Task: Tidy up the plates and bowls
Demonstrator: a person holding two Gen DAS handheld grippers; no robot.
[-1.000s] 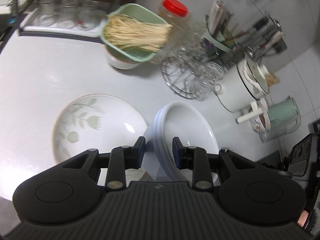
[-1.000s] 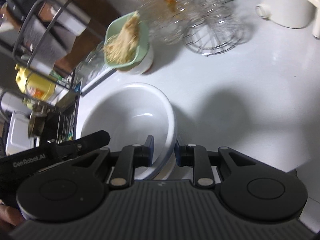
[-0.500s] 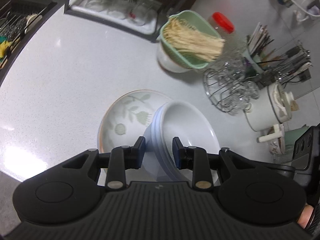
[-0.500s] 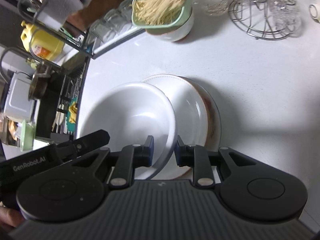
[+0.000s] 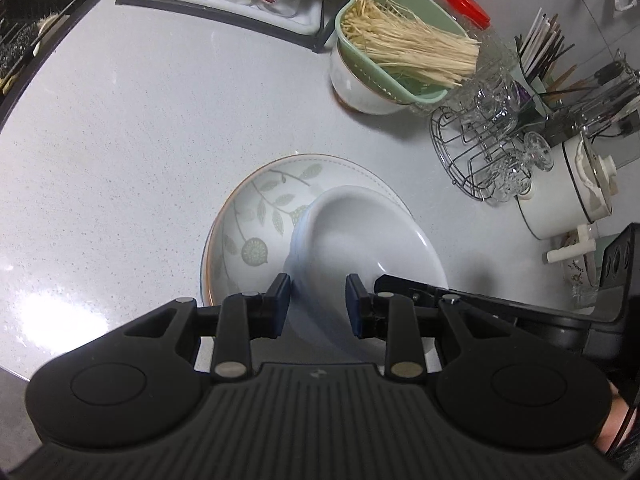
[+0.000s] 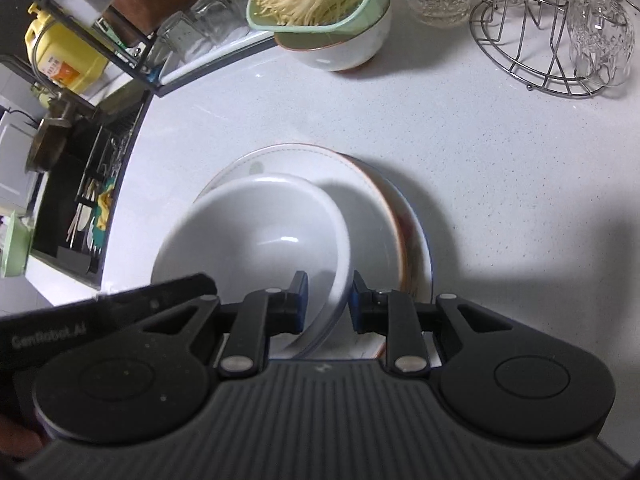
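White bowl (image 5: 360,240) hides patterned plate (image 5: 256,216) partly.

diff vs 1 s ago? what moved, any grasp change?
The white bowl, held at its rim by both the left gripper and the right gripper, was carried over the leaf plate and now sits above or on it; contact is unclear. No grasp change: both stay shut on the bowl. The noodle basket and glass rack stayed put.
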